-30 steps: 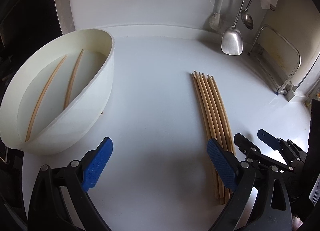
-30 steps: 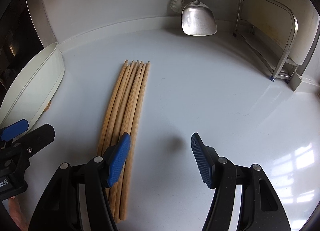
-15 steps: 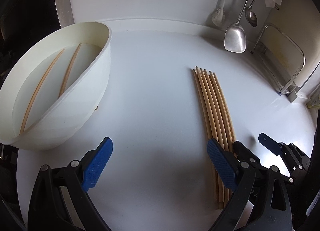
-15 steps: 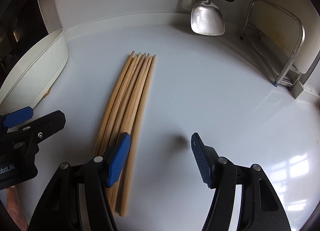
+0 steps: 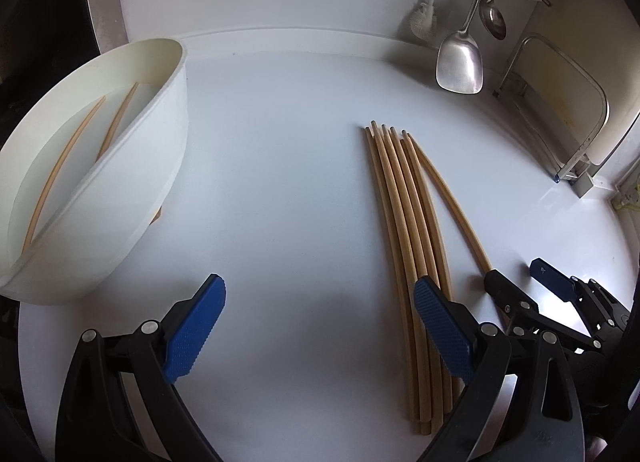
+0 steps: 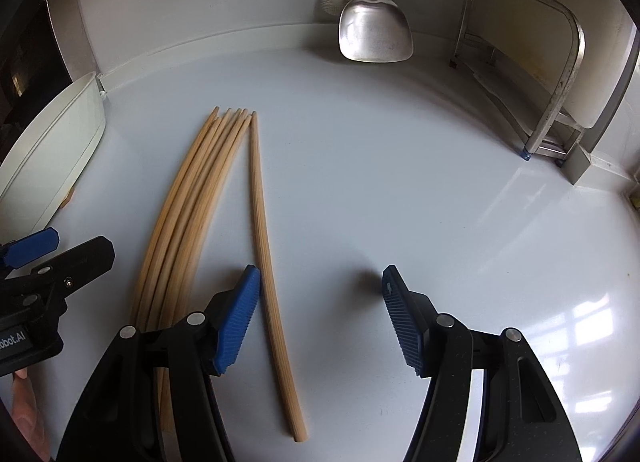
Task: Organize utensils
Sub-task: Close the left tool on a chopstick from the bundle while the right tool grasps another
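Right gripper (image 6: 320, 314): jaws wide apart, nothing held; one loose chopstick (image 6: 264, 246) lies on the desk (image 6: 400, 181) between them, beside the left finger. Left gripper (image 5: 320, 330): jaws spread, empty. Bundle of chopsticks (image 5: 404, 221) lies just left of the loose one. Farther left, white tray (image 5: 160, 165) holds two chopsticks (image 5: 72, 153). Metal spatula (image 6: 374, 31) hangs at back.

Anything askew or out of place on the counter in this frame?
One chopstick has splayed away from the bundle: tips touching at the far end, near end angled off between the right gripper jaws.
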Demonstrator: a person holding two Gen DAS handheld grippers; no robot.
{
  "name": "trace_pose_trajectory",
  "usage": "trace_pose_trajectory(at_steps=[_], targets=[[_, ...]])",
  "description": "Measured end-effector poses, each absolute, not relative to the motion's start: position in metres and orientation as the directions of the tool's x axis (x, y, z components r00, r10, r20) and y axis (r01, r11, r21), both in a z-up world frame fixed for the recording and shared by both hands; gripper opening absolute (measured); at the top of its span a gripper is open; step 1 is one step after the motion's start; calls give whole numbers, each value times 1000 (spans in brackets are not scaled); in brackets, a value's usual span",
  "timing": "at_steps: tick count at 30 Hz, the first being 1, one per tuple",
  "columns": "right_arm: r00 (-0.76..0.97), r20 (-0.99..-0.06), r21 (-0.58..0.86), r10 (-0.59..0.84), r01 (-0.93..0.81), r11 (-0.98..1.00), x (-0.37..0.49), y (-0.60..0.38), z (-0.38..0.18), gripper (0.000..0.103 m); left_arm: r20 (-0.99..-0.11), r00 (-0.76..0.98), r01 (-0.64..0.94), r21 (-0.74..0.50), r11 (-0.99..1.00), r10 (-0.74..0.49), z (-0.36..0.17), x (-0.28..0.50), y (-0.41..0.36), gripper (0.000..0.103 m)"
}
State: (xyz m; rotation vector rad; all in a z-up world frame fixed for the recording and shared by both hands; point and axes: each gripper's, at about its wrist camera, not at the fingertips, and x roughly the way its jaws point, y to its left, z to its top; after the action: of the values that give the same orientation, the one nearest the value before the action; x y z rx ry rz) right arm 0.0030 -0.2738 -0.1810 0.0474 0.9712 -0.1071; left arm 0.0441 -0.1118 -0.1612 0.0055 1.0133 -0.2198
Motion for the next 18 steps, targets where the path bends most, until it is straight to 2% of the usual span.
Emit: trace_pose_trajectory(at_steps=[18], targets=[[568,-821,11,-49,102,995,4,-280,-182,61,-851,499,176,-84,981,-163,-178,51,-111,94]])
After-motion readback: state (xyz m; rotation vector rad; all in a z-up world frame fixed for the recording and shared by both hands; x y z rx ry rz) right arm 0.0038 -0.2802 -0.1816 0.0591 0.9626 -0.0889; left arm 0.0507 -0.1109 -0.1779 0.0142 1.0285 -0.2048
